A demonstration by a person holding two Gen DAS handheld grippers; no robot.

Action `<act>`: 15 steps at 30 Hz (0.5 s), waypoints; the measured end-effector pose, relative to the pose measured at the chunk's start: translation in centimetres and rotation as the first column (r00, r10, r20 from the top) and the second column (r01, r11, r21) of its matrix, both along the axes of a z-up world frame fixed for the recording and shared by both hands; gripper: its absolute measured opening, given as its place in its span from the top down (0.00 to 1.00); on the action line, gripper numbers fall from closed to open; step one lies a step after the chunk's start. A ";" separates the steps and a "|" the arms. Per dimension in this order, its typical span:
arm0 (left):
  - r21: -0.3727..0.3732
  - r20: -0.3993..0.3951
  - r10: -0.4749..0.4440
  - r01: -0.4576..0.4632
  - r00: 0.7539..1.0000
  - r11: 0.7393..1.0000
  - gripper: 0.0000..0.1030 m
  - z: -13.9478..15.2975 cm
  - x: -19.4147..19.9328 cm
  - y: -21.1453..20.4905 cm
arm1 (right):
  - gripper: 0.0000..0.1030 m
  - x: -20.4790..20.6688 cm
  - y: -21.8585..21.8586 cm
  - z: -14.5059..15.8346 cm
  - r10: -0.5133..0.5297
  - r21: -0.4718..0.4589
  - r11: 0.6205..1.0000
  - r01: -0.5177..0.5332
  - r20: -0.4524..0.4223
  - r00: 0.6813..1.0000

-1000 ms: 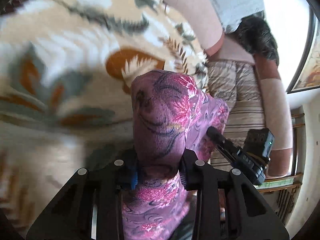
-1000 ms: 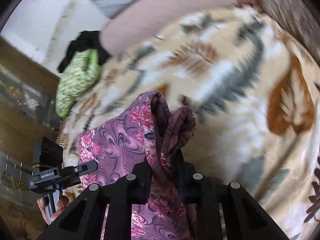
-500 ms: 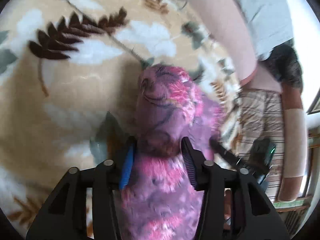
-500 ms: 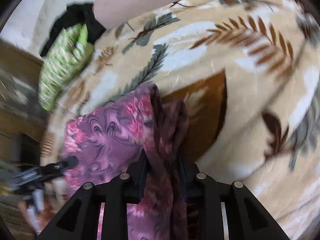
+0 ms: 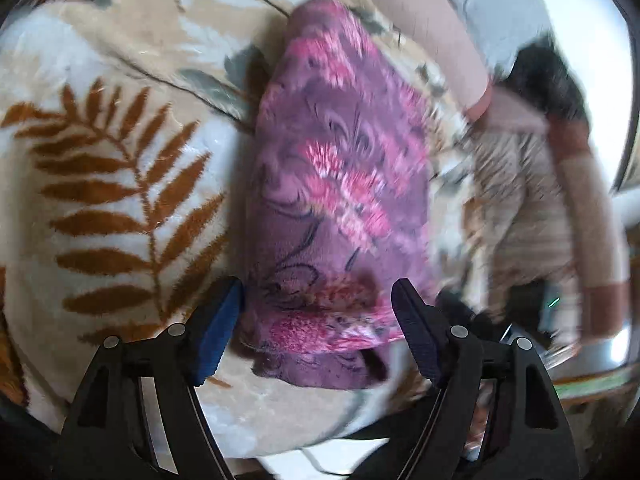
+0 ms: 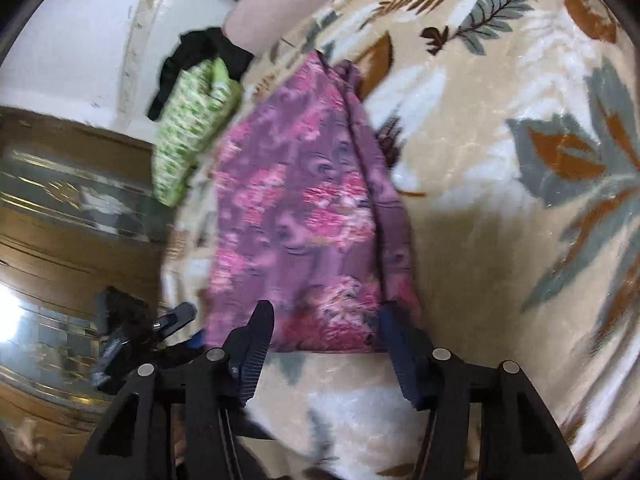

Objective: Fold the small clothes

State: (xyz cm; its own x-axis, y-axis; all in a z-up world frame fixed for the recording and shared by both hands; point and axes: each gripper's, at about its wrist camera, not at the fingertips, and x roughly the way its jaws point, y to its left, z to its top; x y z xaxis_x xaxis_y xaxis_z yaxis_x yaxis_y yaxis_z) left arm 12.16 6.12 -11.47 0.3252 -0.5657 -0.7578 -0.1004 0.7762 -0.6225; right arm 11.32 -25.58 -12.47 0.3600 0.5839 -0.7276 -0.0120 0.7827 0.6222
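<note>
Now both claws (image 5: 318,304) (image 6: 326,324) gape, released, around purple garment (image 5: 340,184) on blanket (image 5: 120,160).

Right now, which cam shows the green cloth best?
Right wrist view. The green cloth lies beside the purple garment on the blanket, under a black item. The left wrist view doesn't show it.

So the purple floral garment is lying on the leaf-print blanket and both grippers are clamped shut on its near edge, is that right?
Not quite. The purple floral garment does lie on the leaf-print blanket, but neither gripper is clamped. The left gripper and the right gripper both stand open, fingers either side of the near edge. Each wrist view shows the gap.
</note>
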 end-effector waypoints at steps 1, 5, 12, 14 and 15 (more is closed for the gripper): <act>0.031 -0.006 -0.017 0.017 1.000 0.999 0.26 -0.2 -0.1 -0.5 | 0.47 0.1 -0.1 -0.2 -0.019 -0.018 1.000 0.019 -0.002 1.000; 0.141 0.021 -0.028 0.024 0.999 0.990 0.41 -0.5 -1.4 -1.5 | 0.47 -0.2 -0.1 0.0 -0.017 0.022 1.000 0.016 0.016 1.000; 0.146 0.048 -0.006 -0.001 0.999 0.989 0.46 -0.8 -2.3 -1.4 | 0.52 0.1 2.1 -0.4 0.053 -0.063 0.997 -0.053 0.002 0.999; 0.148 0.051 -0.004 -0.003 0.999 0.989 0.46 -0.7 -2.3 -1.4 | 0.92 0.2 2.4 -0.4 0.042 -0.148 0.988 -0.041 0.003 0.999; 0.154 0.059 -0.003 -0.006 0.998 0.988 0.49 -0.5 -2.5 -1.3 | 0.92 0.1 2.5 -0.1 0.043 -0.177 0.983 -0.039 0.017 0.999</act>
